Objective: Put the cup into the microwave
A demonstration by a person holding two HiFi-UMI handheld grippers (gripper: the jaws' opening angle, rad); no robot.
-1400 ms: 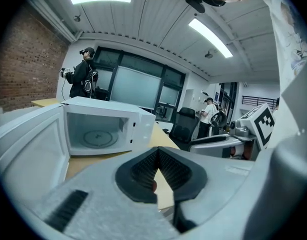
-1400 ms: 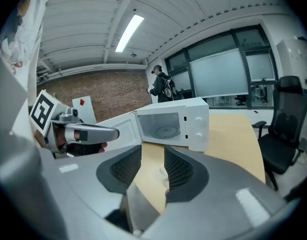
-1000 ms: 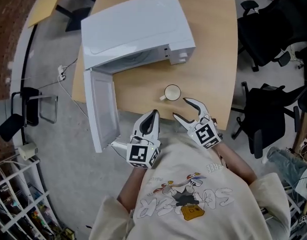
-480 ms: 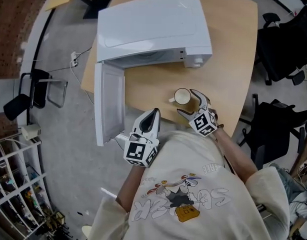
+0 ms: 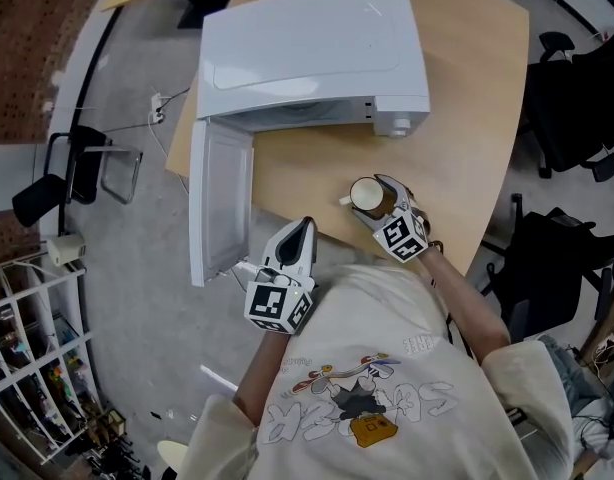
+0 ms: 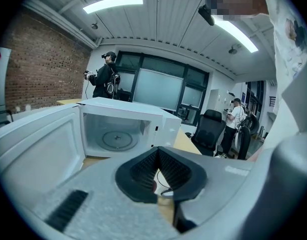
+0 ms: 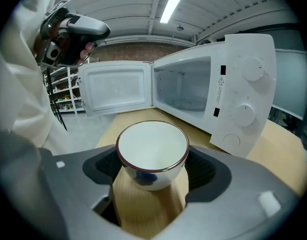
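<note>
- In it went: over the last second the right gripper (image 5: 375, 200) slid forward from just short of the white ceramic cup with a dark red rim (image 7: 152, 146) until it straddled it. Its jaws narrowed from a wide spread.
- Those jaws stood closed in on the cup's round sides, with the ribbed pads apparently pressing left and right of the bowl. The cup looked to be resting on the pale wooden table (image 5: 467, 118), just in front of the white boxy microwave (image 5: 307, 48), near its control end.
- The left gripper (image 5: 303, 230) hung off the table edge by the swung-open white door (image 5: 219, 203), jaws together at the tips and holding nothing.
- For the lift, my call: keep the grip firm below the rim and raise the cup level. Then carry it leftward past the control panel and enter the opening squarely, low enough to miss the top edge.
- Containers: the cup was empty, clean white inside. The microwave's cavity held only its glass turntable (image 6: 116, 140), so the centre was free for the set-down.
</note>
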